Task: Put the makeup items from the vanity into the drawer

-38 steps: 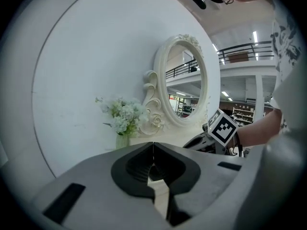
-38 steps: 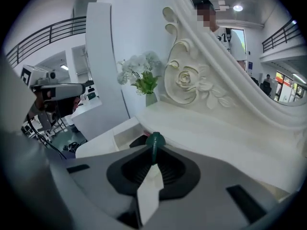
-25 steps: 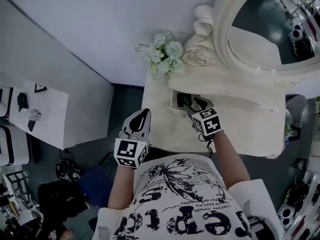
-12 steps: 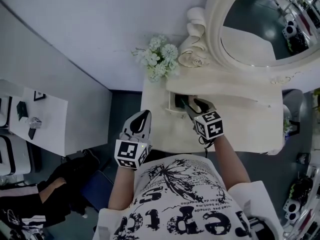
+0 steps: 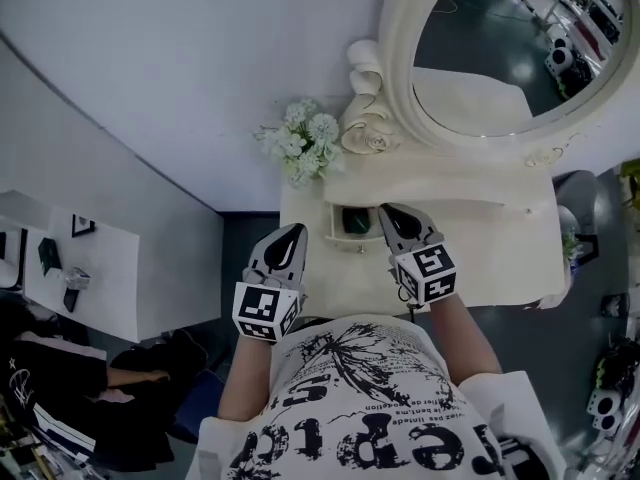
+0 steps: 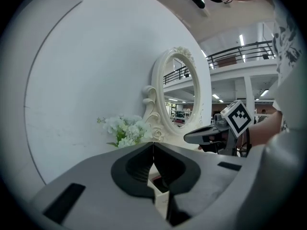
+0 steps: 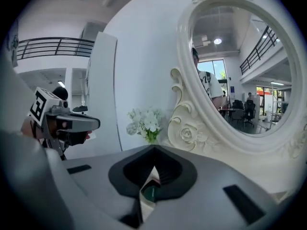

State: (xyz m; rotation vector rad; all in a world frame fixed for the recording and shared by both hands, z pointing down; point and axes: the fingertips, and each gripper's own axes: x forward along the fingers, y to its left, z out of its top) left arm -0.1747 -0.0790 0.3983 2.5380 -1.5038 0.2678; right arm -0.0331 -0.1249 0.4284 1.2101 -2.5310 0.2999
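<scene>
R gripper backed out of drawer, shut, empty; L gripper shut too. Small makeup item at 12 o'clock looks light; pinch mid.

A curved white wall is rising behind a cream vanity, which is standing on a dark floor. An ornate oval mirror and a bunch of white flowers are sitting along its back edge. A white side table is standing well apart to the left, and strip lights are glowing on a high ceiling above a railed balcony.
</scene>
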